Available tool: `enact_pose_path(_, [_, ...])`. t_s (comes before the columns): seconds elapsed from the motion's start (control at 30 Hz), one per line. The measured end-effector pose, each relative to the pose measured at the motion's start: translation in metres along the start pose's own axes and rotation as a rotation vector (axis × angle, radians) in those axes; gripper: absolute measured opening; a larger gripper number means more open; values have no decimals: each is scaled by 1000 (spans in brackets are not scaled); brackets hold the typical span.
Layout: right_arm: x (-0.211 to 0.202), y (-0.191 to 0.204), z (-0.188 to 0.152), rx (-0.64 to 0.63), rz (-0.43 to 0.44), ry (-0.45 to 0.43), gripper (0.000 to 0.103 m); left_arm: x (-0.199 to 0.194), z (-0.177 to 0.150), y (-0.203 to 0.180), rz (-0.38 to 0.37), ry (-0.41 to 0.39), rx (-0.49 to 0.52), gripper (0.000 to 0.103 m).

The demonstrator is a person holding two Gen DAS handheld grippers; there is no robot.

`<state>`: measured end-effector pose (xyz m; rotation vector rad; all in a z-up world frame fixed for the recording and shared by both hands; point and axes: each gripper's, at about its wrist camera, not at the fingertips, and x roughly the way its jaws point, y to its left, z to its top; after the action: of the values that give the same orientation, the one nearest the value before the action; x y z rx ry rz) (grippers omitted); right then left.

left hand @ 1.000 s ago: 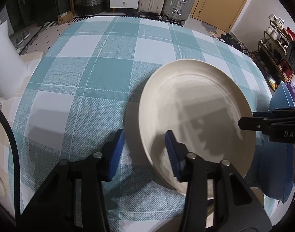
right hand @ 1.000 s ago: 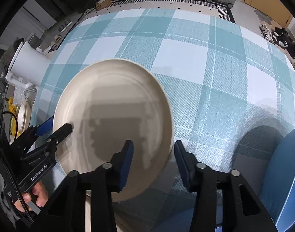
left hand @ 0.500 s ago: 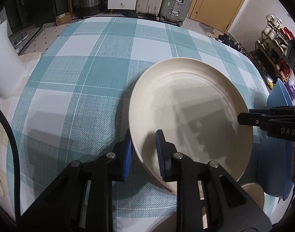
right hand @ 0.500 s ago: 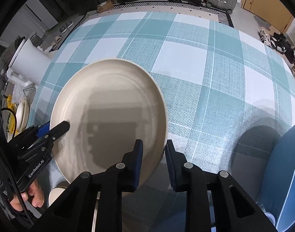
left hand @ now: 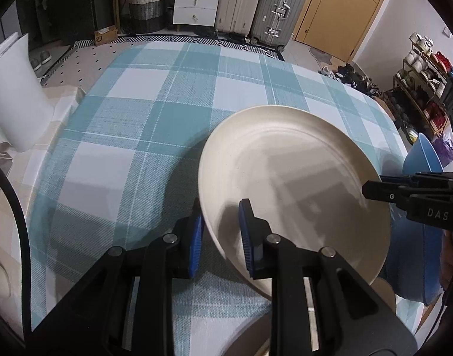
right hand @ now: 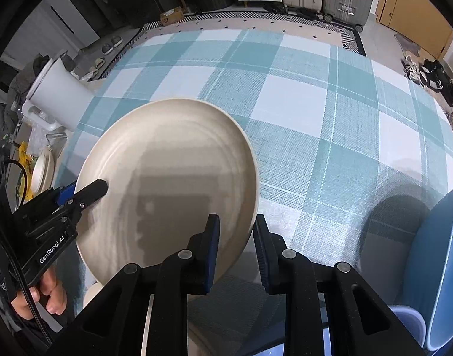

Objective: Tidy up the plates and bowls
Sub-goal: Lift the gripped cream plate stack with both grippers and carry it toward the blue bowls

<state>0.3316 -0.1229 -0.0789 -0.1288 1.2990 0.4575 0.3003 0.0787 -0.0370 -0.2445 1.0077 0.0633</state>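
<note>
Surface: teal-and-white checked tablecloth, suitcases and a drawer unit behind. One cream plate is held tilted above the cloth, left gripper clenched on its near-left rim, right gripper clenched on the opposite rim. Risk: both holds are narrow rim pinches, so uneven lifting could twist the plate free. Count: one plate held, one blue bowl at the right edge, other cream pieces partly hidden below

Cream round plate, tilted above checked cloth, blue bowl beside
</note>
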Motion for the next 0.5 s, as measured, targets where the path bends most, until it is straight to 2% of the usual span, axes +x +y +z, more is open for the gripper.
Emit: enact_pose_path(0.5, [-48,24,-20,-42,29,-113,24,-51,-11,6,-9,-58,-18,20])
